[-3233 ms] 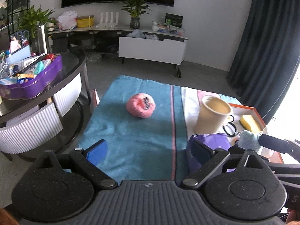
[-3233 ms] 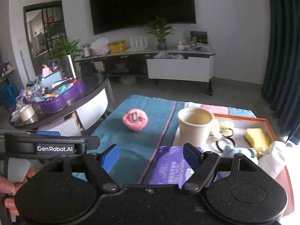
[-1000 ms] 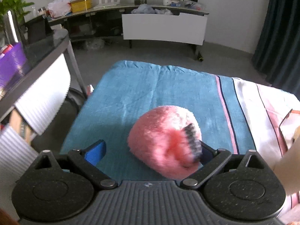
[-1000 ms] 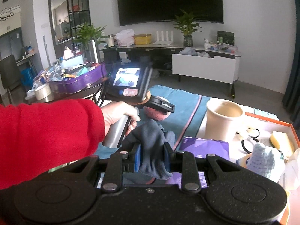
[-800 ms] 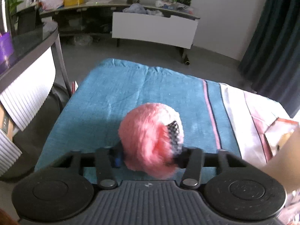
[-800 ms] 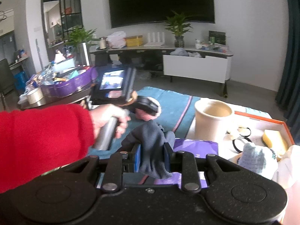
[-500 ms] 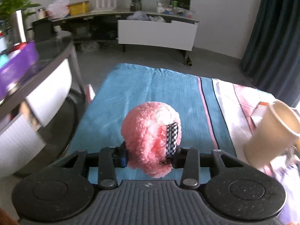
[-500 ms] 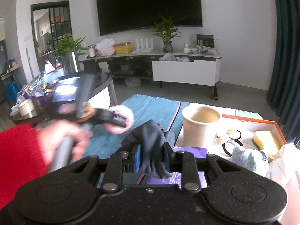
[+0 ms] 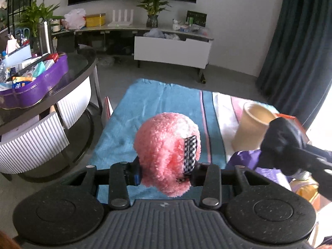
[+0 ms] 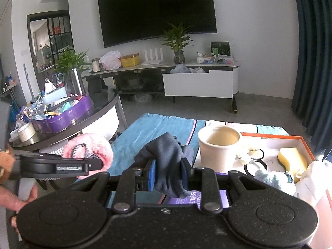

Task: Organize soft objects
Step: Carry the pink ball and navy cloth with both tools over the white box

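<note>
From the left wrist we look forward and down along the fingers, close over the blue towel (image 9: 157, 103). The right wrist view faces the same way, less steeply. We see the beige cup (image 10: 217, 147) and TV console (image 10: 197, 83) in both.

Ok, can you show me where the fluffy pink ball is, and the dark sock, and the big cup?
fluffy pink ball (image 9: 164, 145): left wrist view, on its fuzzy front, between the gripper fingers.
dark sock (image 10: 168, 155): right wrist view, on the bunched cloth between the fingers.
big cup (image 10: 217, 155): right wrist view, on its cream outer wall.
</note>
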The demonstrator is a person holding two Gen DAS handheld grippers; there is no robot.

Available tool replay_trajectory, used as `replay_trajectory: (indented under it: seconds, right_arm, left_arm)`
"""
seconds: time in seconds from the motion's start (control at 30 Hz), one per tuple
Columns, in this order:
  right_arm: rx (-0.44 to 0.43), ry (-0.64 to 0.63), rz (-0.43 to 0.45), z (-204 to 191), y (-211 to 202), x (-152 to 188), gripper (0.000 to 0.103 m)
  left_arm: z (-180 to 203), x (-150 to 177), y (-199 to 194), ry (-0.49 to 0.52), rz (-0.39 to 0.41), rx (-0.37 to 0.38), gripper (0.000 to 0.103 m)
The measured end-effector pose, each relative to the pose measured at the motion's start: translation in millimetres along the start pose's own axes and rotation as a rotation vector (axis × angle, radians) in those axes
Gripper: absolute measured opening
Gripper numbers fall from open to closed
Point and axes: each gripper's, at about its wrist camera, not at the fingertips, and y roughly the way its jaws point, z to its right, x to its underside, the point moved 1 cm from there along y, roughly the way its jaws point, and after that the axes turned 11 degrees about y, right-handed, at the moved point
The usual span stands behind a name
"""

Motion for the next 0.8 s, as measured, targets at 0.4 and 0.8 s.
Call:
replay_trajectory:
  seconds: [0.4, 0.8]
  right_arm:
    - [0.011, 0.002, 0.041, 8.0, -16.2, -7.6, 0.032]
    - [0.034, 0.028, 0.071, 23.1, -33.0, -10.6, 0.032]
  left_arm:
    - [16.2, -2.8, -13.4, 0.005, 0.041, 0.028, 0.041]
    - [33.6, -4.8, -15.3, 0.031, 0.057, 0.060, 0.042]
